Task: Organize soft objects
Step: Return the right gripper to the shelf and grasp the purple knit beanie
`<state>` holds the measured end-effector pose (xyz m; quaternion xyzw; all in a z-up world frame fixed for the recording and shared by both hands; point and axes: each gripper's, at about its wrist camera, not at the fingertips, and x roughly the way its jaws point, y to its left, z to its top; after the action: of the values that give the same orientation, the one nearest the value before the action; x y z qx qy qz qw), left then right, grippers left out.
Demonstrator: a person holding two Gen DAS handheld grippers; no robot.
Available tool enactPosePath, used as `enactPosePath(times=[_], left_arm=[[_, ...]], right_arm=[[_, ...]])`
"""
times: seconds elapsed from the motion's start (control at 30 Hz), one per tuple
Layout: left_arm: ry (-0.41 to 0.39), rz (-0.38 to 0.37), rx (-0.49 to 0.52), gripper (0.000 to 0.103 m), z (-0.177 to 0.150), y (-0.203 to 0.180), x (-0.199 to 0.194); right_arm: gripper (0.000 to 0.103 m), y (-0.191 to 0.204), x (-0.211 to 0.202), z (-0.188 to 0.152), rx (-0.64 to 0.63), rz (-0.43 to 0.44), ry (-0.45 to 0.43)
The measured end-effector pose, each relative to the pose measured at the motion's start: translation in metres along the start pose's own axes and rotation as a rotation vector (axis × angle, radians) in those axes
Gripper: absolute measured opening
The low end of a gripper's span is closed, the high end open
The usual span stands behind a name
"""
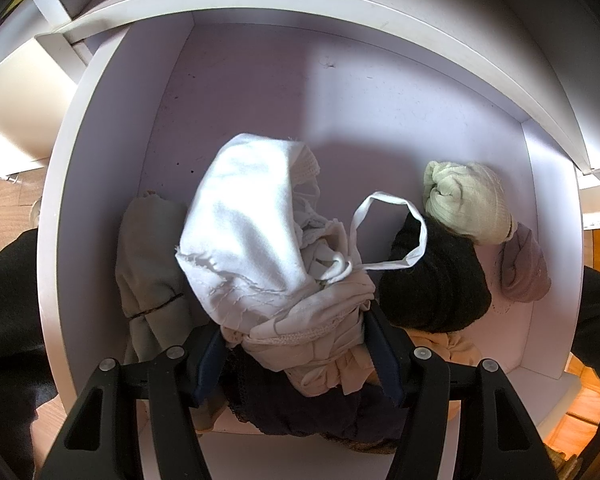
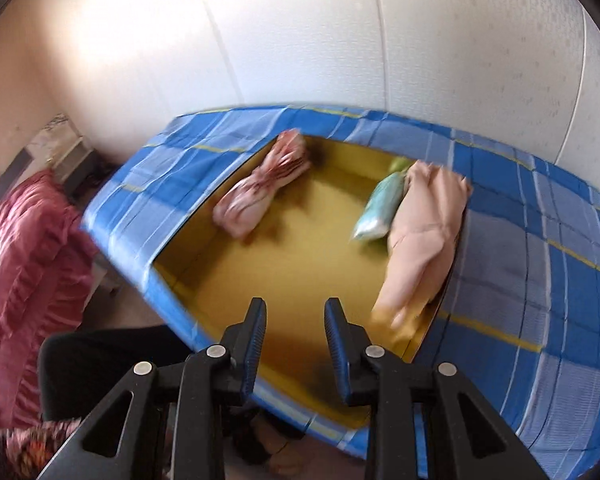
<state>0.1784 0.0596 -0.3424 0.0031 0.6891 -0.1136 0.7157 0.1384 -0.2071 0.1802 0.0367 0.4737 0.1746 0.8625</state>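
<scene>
- The left gripper (image 1: 296,354) is pointed straight down into a white drawer (image 1: 100,128), and its jaws are closed on a bundle of white cloth (image 1: 256,236) with cream fabric bunched beneath it.
- A white strap loop (image 1: 391,232) is seen trailing from that bundle toward 2 o'clock, lying across a black rolled item (image 1: 435,284).
- A pale green rolled sock (image 1: 463,204) is lodged at 2 o'clock in the drawer, touching the black roll, with a pinkish-mauve item (image 1: 523,268) just beside it against the right wall.
- A grey cloth (image 1: 148,264) is laid at 9 o'clock, beside the white bundle; dark lace-edged fabric (image 1: 300,412) is partly hidden under the gripper.
- The right gripper (image 2: 296,322) is held empty, its jaws a little apart, above a yellow-lined box (image 2: 284,272) set in a blue plaid cover (image 2: 539,280).
- In the box, a pink-and-white rolled cloth (image 2: 260,188) is placed at 11 o'clock, and a peach garment (image 2: 423,232) at 2 o'clock over the right rim.
- A teal item (image 2: 379,208), possibly a packet given the blur, is pressed against the peach garment.
</scene>
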Motion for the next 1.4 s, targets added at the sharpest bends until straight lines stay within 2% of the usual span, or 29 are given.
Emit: enactPosePath(times=[0.17, 0.33, 0.4, 0.47, 0.5, 0.57, 0.67, 0.73, 0.8, 0.87, 1.03, 1.27, 1.4], left_arm=[[0.000, 0.005, 0.002, 0.064, 0.000, -0.001, -0.002], [0.000, 0.006, 0.000, 0.064, 0.000, -0.002, -0.002], [0.000, 0.007, 0.002, 0.064, 0.000, -0.002, -0.002], [0.000, 0.008, 0.003, 0.064, 0.001, -0.002, -0.003], [0.000, 0.008, 0.003, 0.064, 0.001, -0.002, -0.003], [0.001, 0.009, 0.003, 0.064, 0.001, -0.002, -0.003], [0.001, 0.006, -0.001, 0.064, 0.001, -0.003, -0.002], [0.001, 0.006, 0.000, 0.064, 0.001, -0.002, -0.002], [0.001, 0.005, -0.001, 0.064, 0.001, -0.002, -0.002], [0.001, 0.004, 0.000, 0.064, 0.001, -0.002, -0.002], [0.001, 0.003, -0.001, 0.064, 0.001, -0.001, -0.001], [-0.006, -0.002, 0.001, 0.062, -0.001, 0.000, -0.003], [-0.008, -0.004, 0.003, 0.062, -0.002, -0.001, -0.005]], right_arm=[[0.030, 0.025, -0.001, -0.067, -0.122, 0.091, 0.111], [0.030, 0.046, 0.027, -0.135, -0.237, 0.079, 0.289], [0.030, 0.046, 0.047, -0.158, -0.236, 0.076, 0.389], [0.030, 0.039, 0.079, -0.183, -0.187, 0.041, 0.517], [0.030, 0.034, 0.091, -0.191, -0.157, 0.025, 0.555], [0.030, 0.011, 0.125, -0.209, -0.008, -0.005, 0.650], [0.036, -0.024, 0.161, -0.233, 0.208, -0.059, 0.709], [0.037, -0.037, 0.181, -0.247, 0.235, -0.139, 0.755], [0.037, -0.047, 0.195, -0.256, 0.282, -0.171, 0.778], [0.038, -0.056, 0.202, -0.257, 0.332, -0.193, 0.749], [0.043, -0.060, 0.207, -0.245, 0.257, -0.297, 0.632], [0.043, -0.073, 0.227, -0.248, 0.241, -0.321, 0.622], [0.049, -0.078, 0.236, -0.247, 0.221, -0.341, 0.621]])
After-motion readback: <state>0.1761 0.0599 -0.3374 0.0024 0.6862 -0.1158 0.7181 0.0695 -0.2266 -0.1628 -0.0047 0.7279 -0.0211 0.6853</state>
